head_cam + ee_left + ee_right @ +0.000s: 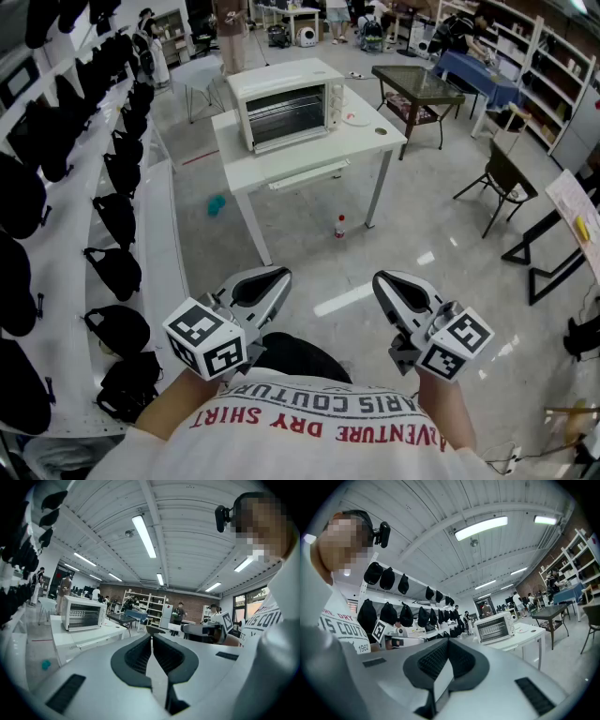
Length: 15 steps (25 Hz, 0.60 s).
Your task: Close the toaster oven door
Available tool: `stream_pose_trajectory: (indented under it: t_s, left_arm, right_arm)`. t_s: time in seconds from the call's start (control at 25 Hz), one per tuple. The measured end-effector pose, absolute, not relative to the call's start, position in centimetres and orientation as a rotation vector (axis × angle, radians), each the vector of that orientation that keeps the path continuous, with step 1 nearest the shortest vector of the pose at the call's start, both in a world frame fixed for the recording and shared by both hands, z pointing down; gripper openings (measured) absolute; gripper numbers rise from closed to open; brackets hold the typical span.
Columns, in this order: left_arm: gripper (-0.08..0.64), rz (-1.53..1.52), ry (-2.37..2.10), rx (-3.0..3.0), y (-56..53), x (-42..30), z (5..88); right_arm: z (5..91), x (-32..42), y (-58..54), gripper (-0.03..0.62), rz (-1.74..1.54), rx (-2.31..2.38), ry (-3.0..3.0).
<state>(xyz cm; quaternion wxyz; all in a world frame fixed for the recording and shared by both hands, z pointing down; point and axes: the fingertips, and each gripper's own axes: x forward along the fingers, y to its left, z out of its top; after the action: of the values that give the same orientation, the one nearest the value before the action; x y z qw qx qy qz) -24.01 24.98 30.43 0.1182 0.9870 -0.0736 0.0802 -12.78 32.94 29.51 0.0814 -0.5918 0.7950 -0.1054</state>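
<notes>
A white toaster oven (286, 103) stands on a white table (309, 150) several steps ahead of me; its glass door looks upright against the front. It also shows small in the left gripper view as the toaster oven (83, 613) and in the right gripper view as the toaster oven (496, 627). My left gripper (270, 278) and right gripper (386, 284) are held close to my chest, far from the oven. Both are shut with nothing between their jaws, which also shows on the left gripper (151, 641) and right gripper (447, 645) in their own views.
A white rack with black bags (117, 216) runs along the left. A small bottle (339, 226) stands on the floor by the table leg, with a teal object (217, 203) under the table. A dark table (417, 86) and a chair (502, 178) stand to the right. People stand at the back.
</notes>
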Motion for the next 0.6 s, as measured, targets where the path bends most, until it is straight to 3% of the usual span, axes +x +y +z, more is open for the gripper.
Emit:
stream_pose_trajectory:
  t_s: [0.6]
  left_arm:
    - [0.035,0.239,-0.184,2.867,25.0,-22.7,31.5]
  right_arm:
    - [30.5,-11.3,32.9,0.023,-0.37,-1.765,2.338]
